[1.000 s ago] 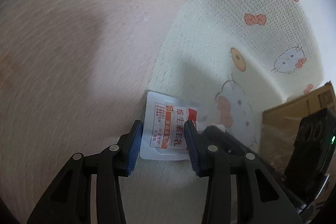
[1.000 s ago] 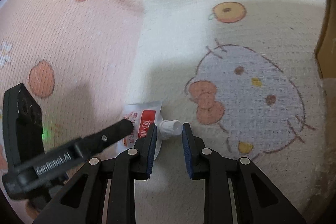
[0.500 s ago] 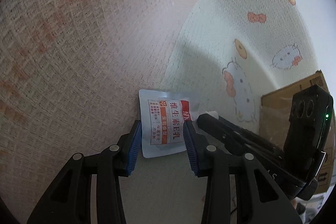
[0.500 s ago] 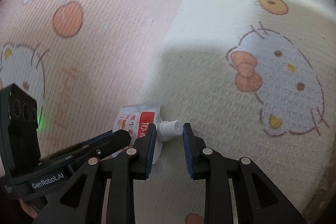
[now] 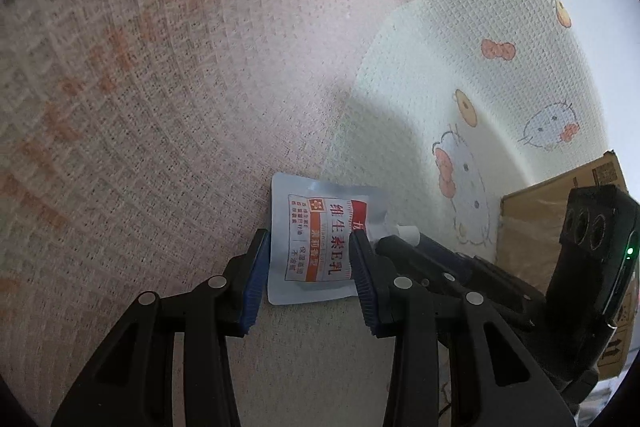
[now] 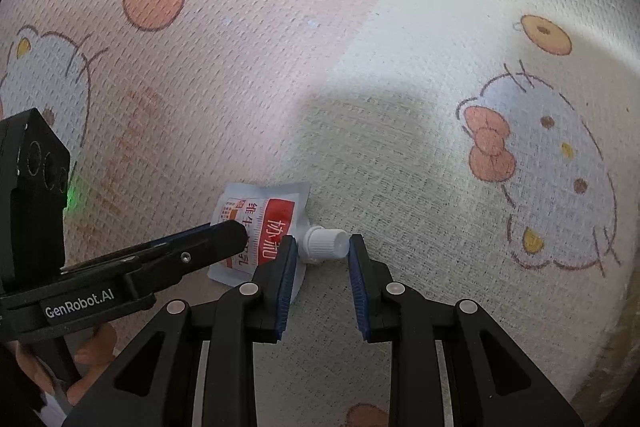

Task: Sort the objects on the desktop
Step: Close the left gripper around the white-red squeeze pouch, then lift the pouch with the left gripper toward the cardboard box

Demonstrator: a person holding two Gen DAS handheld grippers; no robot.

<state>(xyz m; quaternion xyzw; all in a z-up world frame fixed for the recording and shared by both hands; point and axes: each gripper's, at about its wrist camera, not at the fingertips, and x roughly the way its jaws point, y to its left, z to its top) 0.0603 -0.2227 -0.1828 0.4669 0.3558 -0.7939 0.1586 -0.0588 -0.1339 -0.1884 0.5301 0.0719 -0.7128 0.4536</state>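
A small white pouch (image 5: 316, 247) with red and orange print and a white screw cap (image 6: 325, 245) is held above a cartoon-print cloth. My left gripper (image 5: 306, 259) is shut on the pouch's body, pads against both side edges. My right gripper (image 6: 323, 257) is shut on the cap, which sits between its blue pads. In the right wrist view the pouch (image 6: 256, 223) shows partly behind the left gripper's finger. In the left wrist view the right gripper's body covers the cap end.
The cloth (image 6: 400, 107) is pink on the left and cream on the right, with cat and fruit drawings. A brown cardboard box (image 5: 536, 211) stands at the right edge of the left wrist view.
Both grippers have risen together with the pouch; the cloth looks farther away and more of its pattern shows. The grips on pouch and cap are unchanged.
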